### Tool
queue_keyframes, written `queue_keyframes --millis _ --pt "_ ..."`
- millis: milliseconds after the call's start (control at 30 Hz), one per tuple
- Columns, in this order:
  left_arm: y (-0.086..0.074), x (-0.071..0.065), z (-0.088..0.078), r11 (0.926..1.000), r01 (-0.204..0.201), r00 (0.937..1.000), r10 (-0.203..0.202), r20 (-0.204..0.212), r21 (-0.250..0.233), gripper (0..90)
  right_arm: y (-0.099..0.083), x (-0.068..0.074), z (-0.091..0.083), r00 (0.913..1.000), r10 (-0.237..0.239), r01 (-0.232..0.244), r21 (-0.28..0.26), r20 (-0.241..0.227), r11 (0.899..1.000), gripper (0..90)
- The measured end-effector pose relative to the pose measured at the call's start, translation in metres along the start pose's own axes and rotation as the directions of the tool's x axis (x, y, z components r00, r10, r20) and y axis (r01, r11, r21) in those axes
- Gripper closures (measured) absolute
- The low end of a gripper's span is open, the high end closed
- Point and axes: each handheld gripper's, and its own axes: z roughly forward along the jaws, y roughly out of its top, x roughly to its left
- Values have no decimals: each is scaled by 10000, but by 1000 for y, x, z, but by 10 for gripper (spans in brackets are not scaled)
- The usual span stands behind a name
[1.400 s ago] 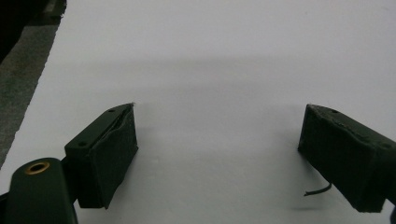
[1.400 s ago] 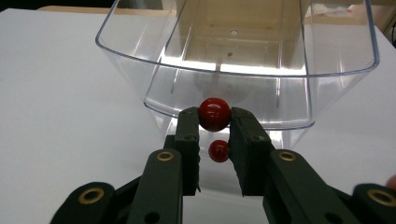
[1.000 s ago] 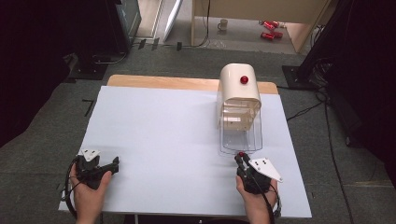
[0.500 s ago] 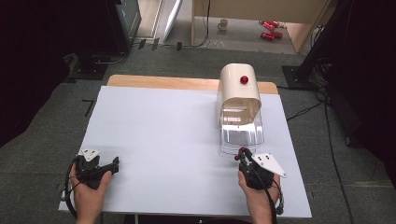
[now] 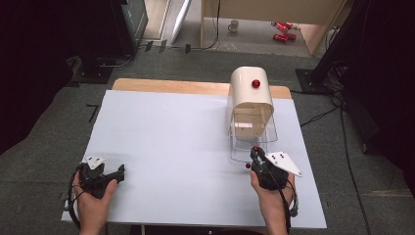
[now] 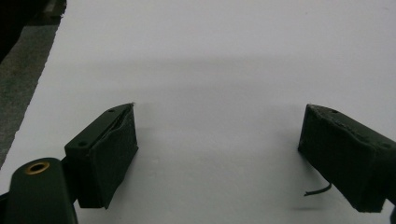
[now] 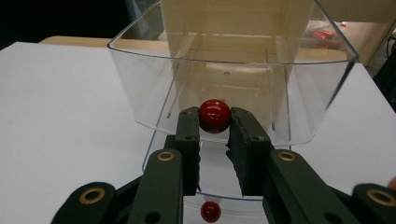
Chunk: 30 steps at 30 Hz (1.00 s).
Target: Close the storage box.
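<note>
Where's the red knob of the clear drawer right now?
The red knob is clamped between the right claw fingers, at the front of the clear drawer, which is pulled out of the cream cabinet on the table's right side.

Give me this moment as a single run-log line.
right gripper: shut on red knob of clear drawer | left gripper: open, over white table
</note>
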Motion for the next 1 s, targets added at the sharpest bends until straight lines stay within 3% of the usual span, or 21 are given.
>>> queue_keyframes --millis 1000 --pt "0 0 0 10000 -10 10000 10 0 13 117 24 -7 42 9999 8 -13 280 164 9996 755"
